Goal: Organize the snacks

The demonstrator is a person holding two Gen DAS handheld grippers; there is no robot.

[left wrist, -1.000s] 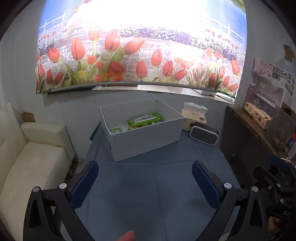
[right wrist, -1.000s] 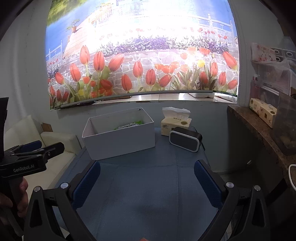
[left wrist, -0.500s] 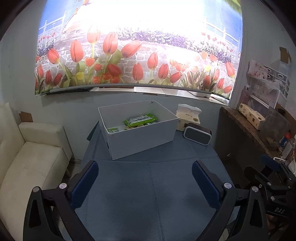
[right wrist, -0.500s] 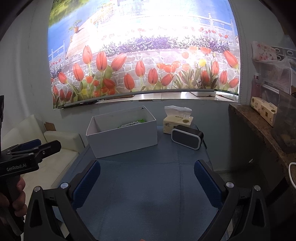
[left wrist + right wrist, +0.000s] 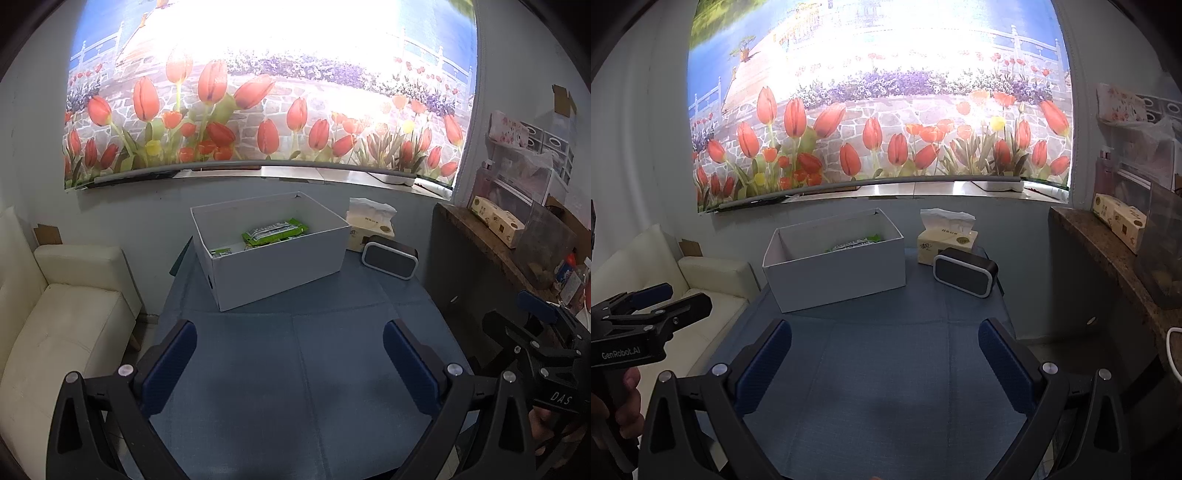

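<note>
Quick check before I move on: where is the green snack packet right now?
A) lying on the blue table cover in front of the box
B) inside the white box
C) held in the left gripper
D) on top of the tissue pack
B: the green snack packet lies inside the open white box, and both the left gripper and the right gripper are open and hold nothing.

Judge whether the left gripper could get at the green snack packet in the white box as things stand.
Probably yes. The left gripper is open and empty, the white box has no lid, and the green snack packet lies uncovered inside. Only bare blue tabletop lies between.
</note>
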